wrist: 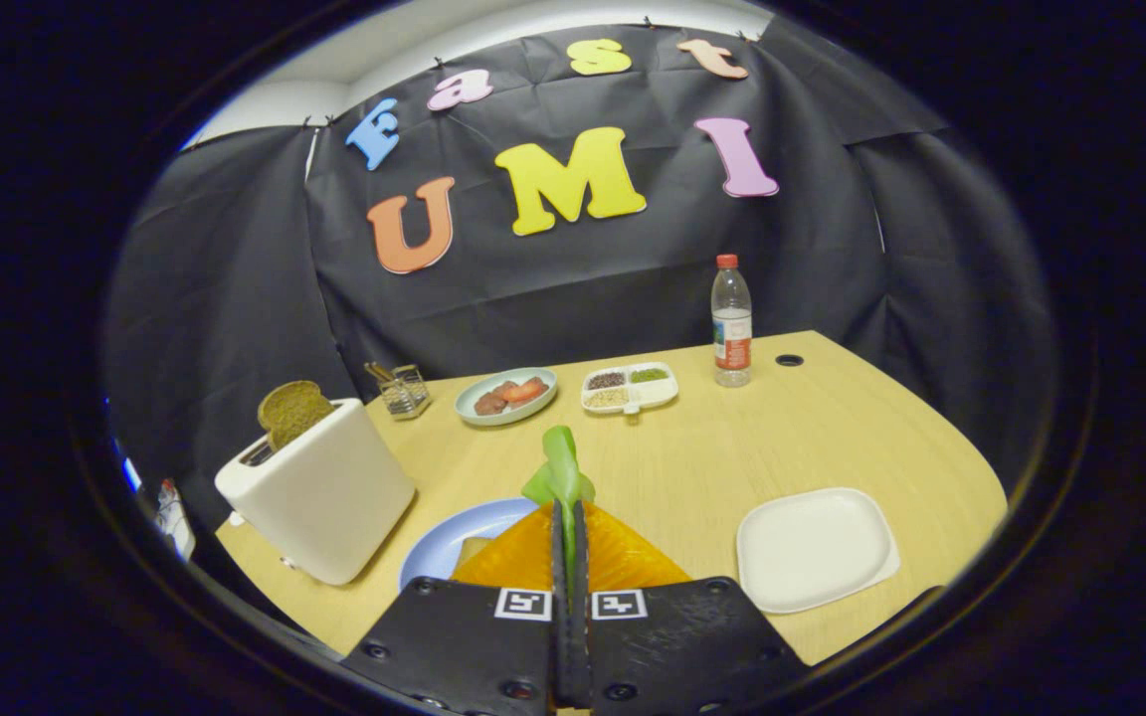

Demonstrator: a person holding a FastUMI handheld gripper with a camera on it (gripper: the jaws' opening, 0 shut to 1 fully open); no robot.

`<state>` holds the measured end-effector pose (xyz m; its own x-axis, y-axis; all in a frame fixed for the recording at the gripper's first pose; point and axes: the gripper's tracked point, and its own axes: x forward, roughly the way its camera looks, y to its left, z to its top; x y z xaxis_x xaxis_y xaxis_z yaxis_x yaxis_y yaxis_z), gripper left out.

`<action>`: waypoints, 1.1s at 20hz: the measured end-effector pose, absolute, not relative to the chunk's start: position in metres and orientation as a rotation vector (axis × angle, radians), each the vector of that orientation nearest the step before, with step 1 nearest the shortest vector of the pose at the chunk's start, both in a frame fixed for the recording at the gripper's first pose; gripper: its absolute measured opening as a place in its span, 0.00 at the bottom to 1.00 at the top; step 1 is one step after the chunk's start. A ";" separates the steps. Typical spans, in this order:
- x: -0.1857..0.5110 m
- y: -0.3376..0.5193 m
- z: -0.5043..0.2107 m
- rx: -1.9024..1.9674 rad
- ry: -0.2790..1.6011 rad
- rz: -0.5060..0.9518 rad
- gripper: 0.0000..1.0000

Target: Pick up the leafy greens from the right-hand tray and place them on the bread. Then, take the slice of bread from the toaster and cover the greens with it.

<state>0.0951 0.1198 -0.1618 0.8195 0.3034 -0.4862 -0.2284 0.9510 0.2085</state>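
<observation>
The gripper (569,512), clamped on the upright leafy greens (560,467), hangs just above the blue plate (454,542), whose bread is hidden below the fingers.

Light fell evenly from overhead, bright on the table (832,438) and dim on the cloth wall. Shadows were soft and short. The bottle (731,320) showed faint glare. Straight lines bowed strongly toward the rim, where detail blurred.

A light wooden table (832,428) with a rounded edge stands in a booth. Black cloth (235,298) hangs behind it. Above shows a white wall (493,30).
</observation>
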 end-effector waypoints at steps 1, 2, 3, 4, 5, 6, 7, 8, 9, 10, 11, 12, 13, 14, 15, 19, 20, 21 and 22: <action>0.096 0.120 -0.163 0.127 0.538 0.262 0.00; 0.097 0.120 -0.164 0.108 0.530 0.239 0.00; 0.099 0.121 -0.162 0.092 0.517 0.223 0.00; 0.100 0.124 -0.164 0.082 0.510 0.207 0.00; 0.099 0.130 -0.166 0.080 0.510 0.200 0.00; 0.098 0.137 -0.170 0.080 0.515 0.198 0.00; 0.098 0.143 -0.174 0.075 0.523 0.190 0.00; 0.098 0.150 -0.177 0.076 0.527 0.187 0.00; 0.097 0.158 -0.181 0.086 0.537 0.190 0.00; 0.093 0.170 -0.183 0.108 0.552 0.205 0.00; 0.091 0.180 -0.185 0.127 0.562 0.216 0.00; 0.088 0.188 -0.187 0.142 0.569 0.228 0.00; 0.087 0.196 -0.188 0.151 0.575 0.239 0.00; 0.084 0.203 -0.190 0.163 0.581 0.248 0.00; 0.083 0.210 -0.191 0.180 0.589 0.253 0.01; 0.082 0.230 -0.210 0.233 0.629 0.253 0.03; 0.081 0.235 -0.215 0.242 0.642 0.262 0.05; 0.080 0.240 -0.217 0.252 0.649 0.271 0.07; 0.079 0.241 -0.218 0.260 0.652 0.275 0.15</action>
